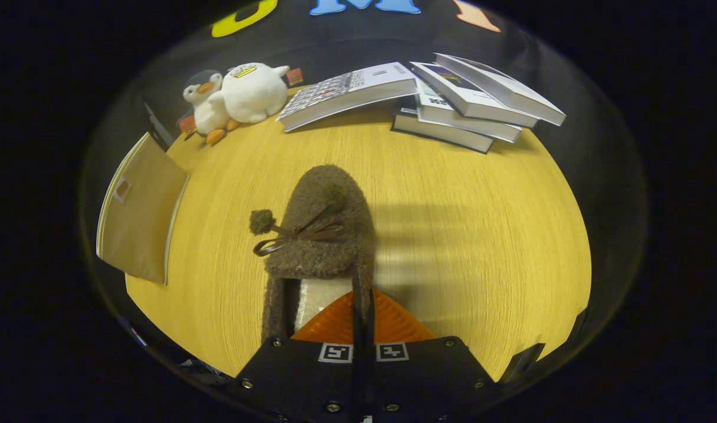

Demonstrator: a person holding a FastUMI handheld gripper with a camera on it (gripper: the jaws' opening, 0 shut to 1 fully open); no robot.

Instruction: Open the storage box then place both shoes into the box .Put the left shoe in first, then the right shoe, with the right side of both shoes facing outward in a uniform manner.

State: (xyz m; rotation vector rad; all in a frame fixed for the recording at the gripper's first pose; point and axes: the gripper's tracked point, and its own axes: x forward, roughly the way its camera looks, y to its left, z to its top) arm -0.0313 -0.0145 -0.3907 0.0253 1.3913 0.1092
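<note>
At the heel end of the fuzzy brown wool slipper [322, 235], the gripper [362, 314] has its two fingers drawn together with almost no gap between them, and the thin right wall of the slipper's collar is pinched between the two pads. Grip: narrow, clamped on the slipper's side wall. The slipper's pale fleece lining shows just to the left of the fingers, inside the opening.

Slipper orientation: toe pointing away from the gripper, heel toward it, sole down. It lies over the yellow wood-grain tabletop [464, 235]; whether the sole rests on the surface or is slightly lifted cannot be told. A thin brown ribbon bow with a small round pompom [262, 221] sits on the slipper's upper, the pompom hanging off its left side.

Left of the slipper, well apart from it, stands a flat tan panel with a pale edge [140, 217], tilted up at the table's border; it looks like the storage box's lid or flap, though the box body cannot be made out.

Beyond the slipper's toe, at the far side of the table, lies a loose pile of white-covered books [452, 97], several overlapping and slanted. Beyond and left of the toe, two white plush penguin toys [238, 97] with orange beaks and feet lean against each other.
</note>
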